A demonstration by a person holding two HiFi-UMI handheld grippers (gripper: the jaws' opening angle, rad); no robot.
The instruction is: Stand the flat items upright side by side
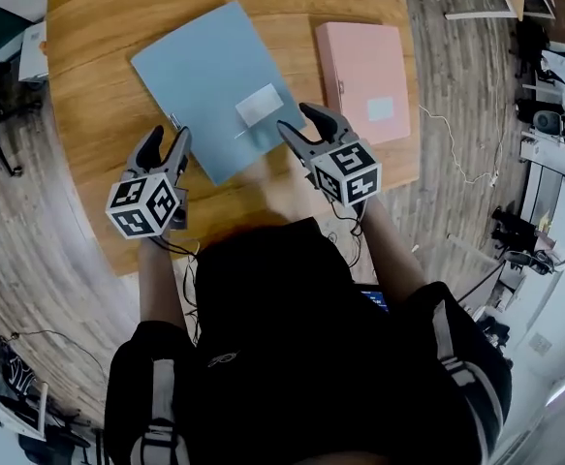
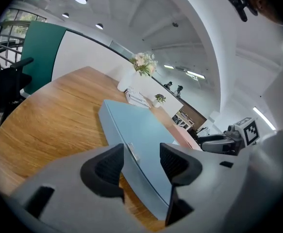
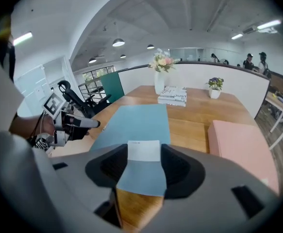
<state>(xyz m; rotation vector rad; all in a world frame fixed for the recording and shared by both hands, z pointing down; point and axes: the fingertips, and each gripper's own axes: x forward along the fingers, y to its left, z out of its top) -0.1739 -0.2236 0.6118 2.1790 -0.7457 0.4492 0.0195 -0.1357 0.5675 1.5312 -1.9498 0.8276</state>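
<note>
Two folders were seen lying flat on the tabletop (image 1: 93, 95): a blue folder (image 1: 214, 85) just ahead of both claws, and a pink folder (image 1: 364, 76) apart at its right. The left claw (image 1: 169, 136), released, was lined up with its long left edge, and the right claw (image 1: 299, 119), likewise released, with its near short edge.

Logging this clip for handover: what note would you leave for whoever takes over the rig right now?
The left tool is open and empty, by the near left edge of the blue folder.
The right tool is open and empty, over its near corner.
It and the pink folder lie flat on the table, apart.
Done: nothing stands yet.
Left: stand both upright, side by side.
</note>
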